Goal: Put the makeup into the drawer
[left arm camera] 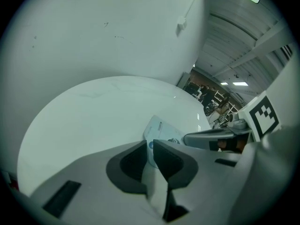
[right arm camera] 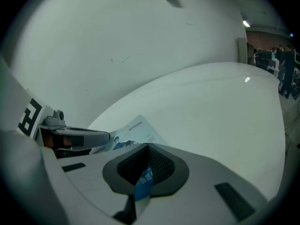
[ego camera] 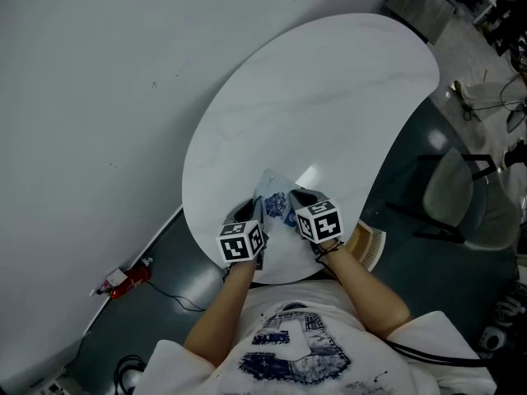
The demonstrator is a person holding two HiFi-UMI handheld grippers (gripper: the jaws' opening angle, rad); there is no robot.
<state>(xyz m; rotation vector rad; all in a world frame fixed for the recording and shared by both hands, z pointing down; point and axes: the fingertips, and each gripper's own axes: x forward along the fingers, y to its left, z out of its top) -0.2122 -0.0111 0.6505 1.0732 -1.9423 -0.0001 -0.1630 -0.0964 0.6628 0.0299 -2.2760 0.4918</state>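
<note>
A flat white packet with blue print (ego camera: 276, 196) is held just above the near end of the white oval table (ego camera: 329, 97). My right gripper (ego camera: 295, 201) is shut on the packet's right edge; a blue strip of the packet (right arm camera: 144, 179) shows between its closed jaws (right arm camera: 147, 146). My left gripper (ego camera: 257, 212) is at the packet's left edge. Its jaws (left arm camera: 150, 149) stand a narrow gap apart with the packet (left arm camera: 161, 130) running between them, and the pads do not visibly press on it. No drawer is in view.
A pale chair (ego camera: 465, 200) stands right of the table on the dark floor. A tan slatted object (ego camera: 369, 245) sits under the table's near right edge. A red device with cables (ego camera: 123, 280) lies on the floor by the grey wall at left.
</note>
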